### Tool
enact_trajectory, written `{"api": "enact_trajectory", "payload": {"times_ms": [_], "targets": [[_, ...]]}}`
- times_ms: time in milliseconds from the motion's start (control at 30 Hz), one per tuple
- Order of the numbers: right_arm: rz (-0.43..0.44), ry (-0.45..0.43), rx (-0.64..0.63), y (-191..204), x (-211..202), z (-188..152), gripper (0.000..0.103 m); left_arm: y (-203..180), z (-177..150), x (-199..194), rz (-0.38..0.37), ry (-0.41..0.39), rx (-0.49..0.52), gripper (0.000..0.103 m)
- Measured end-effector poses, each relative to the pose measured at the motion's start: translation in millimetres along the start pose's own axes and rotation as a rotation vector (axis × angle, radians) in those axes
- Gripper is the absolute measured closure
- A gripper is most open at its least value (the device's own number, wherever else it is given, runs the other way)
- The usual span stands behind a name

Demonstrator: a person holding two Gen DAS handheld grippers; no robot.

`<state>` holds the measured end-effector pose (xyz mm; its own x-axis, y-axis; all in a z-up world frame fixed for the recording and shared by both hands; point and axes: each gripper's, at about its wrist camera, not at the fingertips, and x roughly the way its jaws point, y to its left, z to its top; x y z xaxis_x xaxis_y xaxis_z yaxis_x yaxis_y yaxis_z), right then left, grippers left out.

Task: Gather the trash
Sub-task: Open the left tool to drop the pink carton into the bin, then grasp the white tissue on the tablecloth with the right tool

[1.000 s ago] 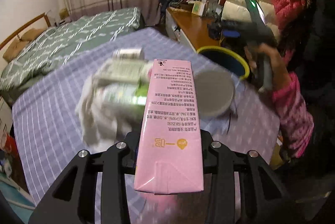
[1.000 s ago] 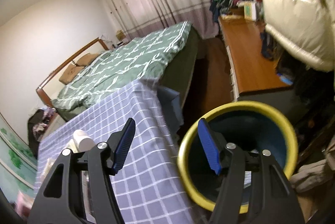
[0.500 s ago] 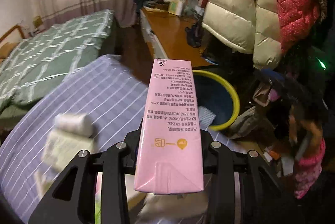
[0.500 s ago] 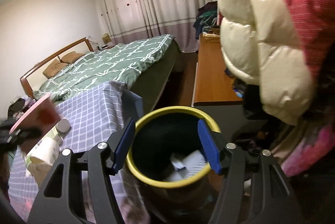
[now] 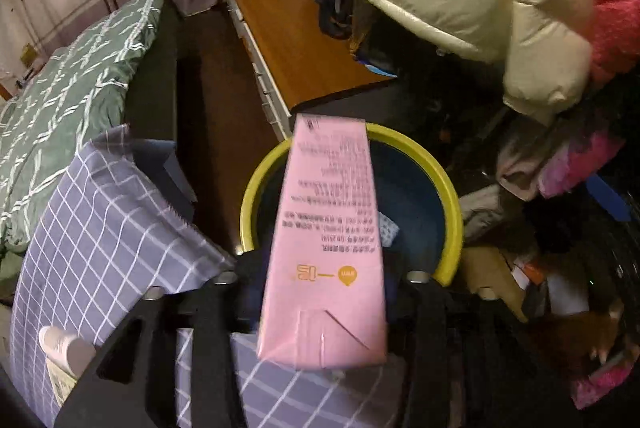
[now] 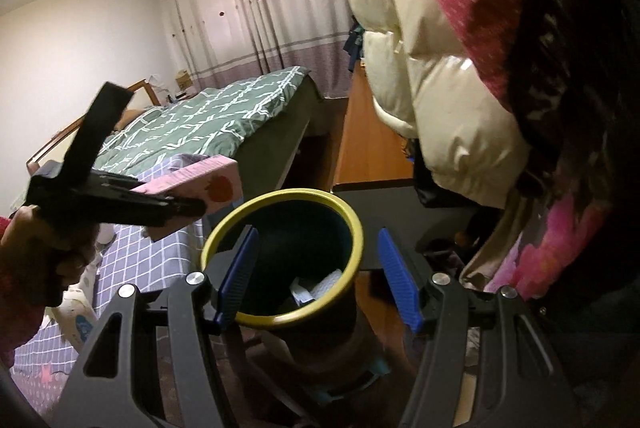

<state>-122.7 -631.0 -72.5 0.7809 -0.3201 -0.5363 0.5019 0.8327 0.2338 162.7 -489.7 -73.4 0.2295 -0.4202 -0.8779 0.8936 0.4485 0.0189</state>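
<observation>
1. Carton (image 5: 324,244): pink, long axis running up the centre of the left wrist frame, far end over the yellow rim of the bin (image 5: 450,195), folded end nearest the camera.
2. Left gripper (image 5: 320,280): jaws have just been opening, carton between them; pad contact cannot be judged.
3. Right gripper (image 6: 316,276): jaws wide, empty, framing the bin at lower centre.
4. Bin interior: pale paper scraps (image 6: 320,286) at the bottom.
5. Checked tablecloth (image 5: 112,228): lower left, just beside the bin.

Left gripper (image 5: 320,280) angled steeply down, its jaws just opening, seemingly unclamped; right gripper (image 6: 318,274) gapes wide
</observation>
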Motion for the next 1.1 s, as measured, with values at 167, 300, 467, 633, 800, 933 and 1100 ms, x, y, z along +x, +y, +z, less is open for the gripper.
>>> {"api": "enact_trajectory", "payload": {"times_ms": [167,300,467,633,800,933,1100], "targets": [[0.000,0.012,0.004,0.0,3.1,-1.3,0.044,-8.5,11.6,-10.9,0.030,-0.070,-0.003,0.023],[0.019,0.024,-0.005,9.5,7.6,-4.2,0.044,3.9,-8.1,-63.9,0.048,-0.187,-0.043,0.019],[0.055,0.048,-0.043,31.2,15.2,-8.7,0.044,35.0,-63.5,-136.3,0.110,-0.374,-0.153,0.010],[0.075,0.069,-0.088,58.5,19.9,-11.6,0.044,87.1,-147.2,-189.4,0.199,-0.496,-0.337,0.006],[0.129,0.094,-0.147,94.4,28.8,-8.0,0.044,142.1,-249.3,-227.4,0.347,-0.592,-0.561,0.005],[0.232,0.123,-0.240,153.1,38.1,-7.3,0.044,181.0,-323.7,-245.3,0.555,-0.604,-0.667,0.005],[0.379,0.168,-0.340,228.7,46.0,-10.6,0.044,230.6,-409.2,-254.0,0.686,-0.610,-0.864,0.005]]}}
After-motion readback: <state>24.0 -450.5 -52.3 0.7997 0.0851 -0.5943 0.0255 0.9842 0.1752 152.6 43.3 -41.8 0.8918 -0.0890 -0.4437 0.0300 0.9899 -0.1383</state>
